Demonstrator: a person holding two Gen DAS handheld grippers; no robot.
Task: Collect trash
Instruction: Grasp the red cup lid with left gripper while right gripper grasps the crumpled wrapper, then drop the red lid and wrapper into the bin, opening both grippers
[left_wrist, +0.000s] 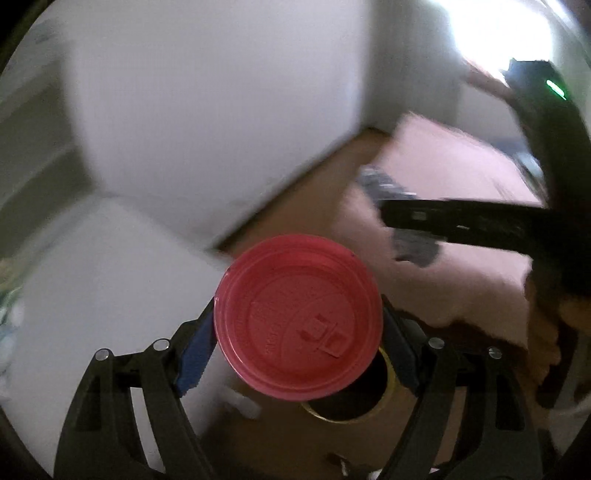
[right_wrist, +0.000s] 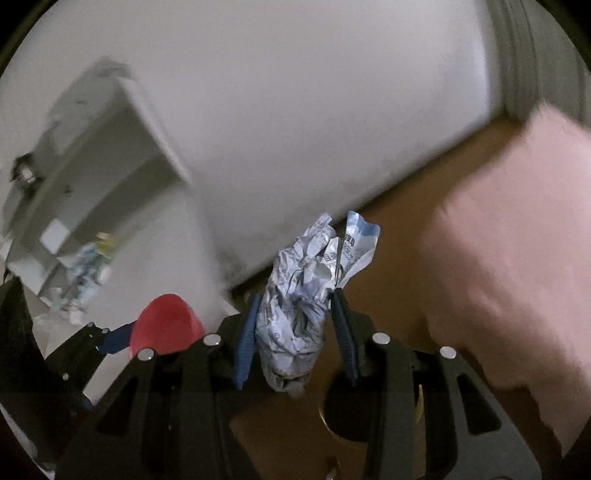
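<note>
The left gripper (left_wrist: 299, 332) is squeezing a red cup (left_wrist: 300, 318) above the dark round opening (left_wrist: 345, 400); the right gripper (right_wrist: 295, 328) is pinching a crumpled wrapper (right_wrist: 299, 306) beside it. The wrapper may be slipping and missing the opening.

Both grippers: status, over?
Left gripper shut on red cup lid. Right gripper shut on crumpled wrapper. Dark gold-rimmed opening directly below both. Nothing blocking the drop.

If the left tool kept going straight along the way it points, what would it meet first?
Probably the white wall, though blur leaves depth unclear. The left tool is closed on a red cup that fills its centre line; beyond the cup only wall shows, above the brown floor.
</note>
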